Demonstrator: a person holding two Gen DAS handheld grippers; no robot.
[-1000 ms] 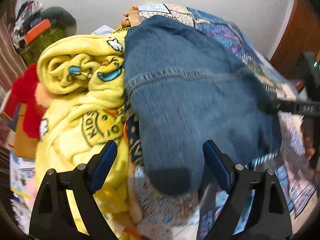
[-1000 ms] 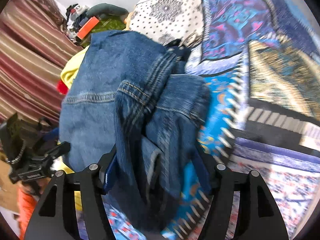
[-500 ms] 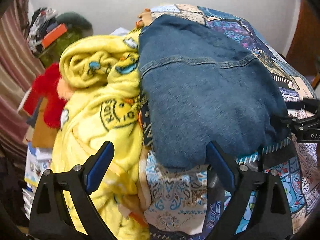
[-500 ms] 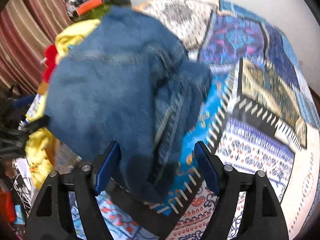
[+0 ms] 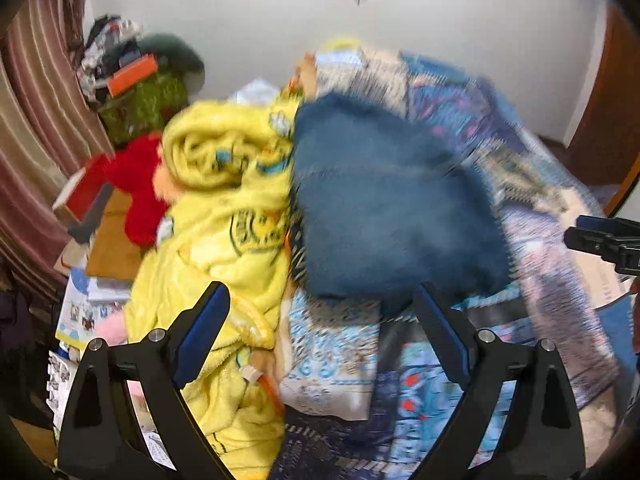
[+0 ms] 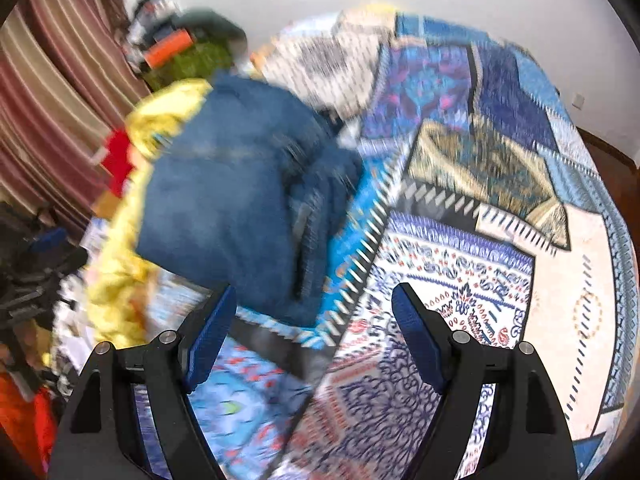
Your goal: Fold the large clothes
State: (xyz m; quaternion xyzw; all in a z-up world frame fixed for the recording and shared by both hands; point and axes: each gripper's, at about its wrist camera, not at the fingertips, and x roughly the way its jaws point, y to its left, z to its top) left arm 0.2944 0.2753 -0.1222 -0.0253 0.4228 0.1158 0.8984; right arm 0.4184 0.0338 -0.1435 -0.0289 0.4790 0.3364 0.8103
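A folded blue denim garment (image 5: 384, 200) lies on the patterned bedspread (image 5: 552, 208), next to a yellow fleece blanket (image 5: 224, 216). My left gripper (image 5: 322, 320) is open and empty, pulled back from the denim's near edge. In the right wrist view the denim (image 6: 240, 200) lies left of centre on the bedspread (image 6: 480, 240). My right gripper (image 6: 312, 316) is open and empty, just below the denim's near edge. The right gripper also shows at the right edge of the left wrist view (image 5: 600, 240). Both views are blurred by motion.
A red plush toy (image 5: 136, 184), a green bundle with an orange object (image 5: 140, 92) and books or papers (image 5: 88, 304) sit left of the bed. Striped curtains (image 5: 36, 120) hang at the left. A white wall stands behind, a wooden door (image 5: 612, 92) at the right.
My right gripper has let go of the denim and drawn back. My left gripper has also pulled back. The denim now lies folded on the bed.
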